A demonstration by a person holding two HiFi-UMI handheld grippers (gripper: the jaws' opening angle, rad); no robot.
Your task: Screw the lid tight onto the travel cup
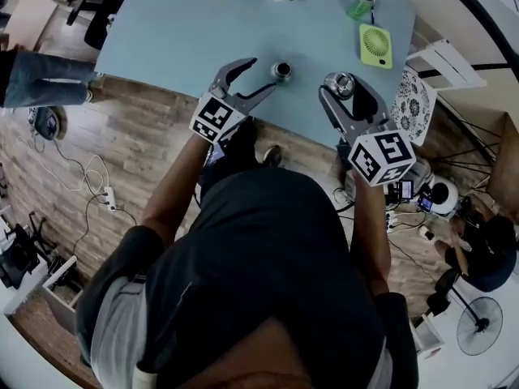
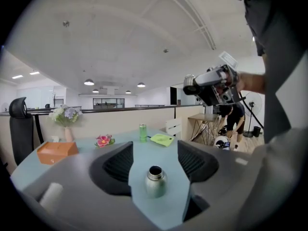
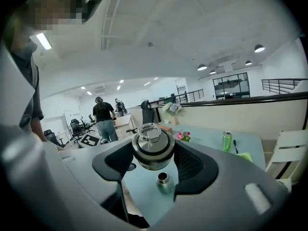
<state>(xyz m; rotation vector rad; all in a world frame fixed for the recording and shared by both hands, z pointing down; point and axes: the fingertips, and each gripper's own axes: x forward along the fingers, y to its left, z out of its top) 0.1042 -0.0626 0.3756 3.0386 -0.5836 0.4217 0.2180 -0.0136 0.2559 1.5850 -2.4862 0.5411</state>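
In the head view the travel cup (image 1: pixel 281 71) stands upright on the pale blue tabletop (image 1: pixel 243 23), near its front edge, with its mouth open and bare. The left tongs (image 1: pixel 263 75) sit just to the cup's left, their jaws spread in a V whose tips reach the cup's side. The right tongs (image 1: pixel 342 87) are to the cup's right and a little apart from it, closed round the metal lid (image 1: pixel 340 81).

In the left gripper view the cup (image 2: pixel 155 181) shows in the gap straight ahead of the open jaws. Neither ribbed pad touches it, so the left tongs are empty.

In the right gripper view the lid (image 3: pixel 153 146) is clamped between both pads with its ring handle up. The cup (image 3: pixel 164 182) lies ahead of the lid and lower.

Judging from this, the left tongs are nearer and lined up to steady the cup. The lid has to travel leftward and down to sit square over the upright mouth before any turning.
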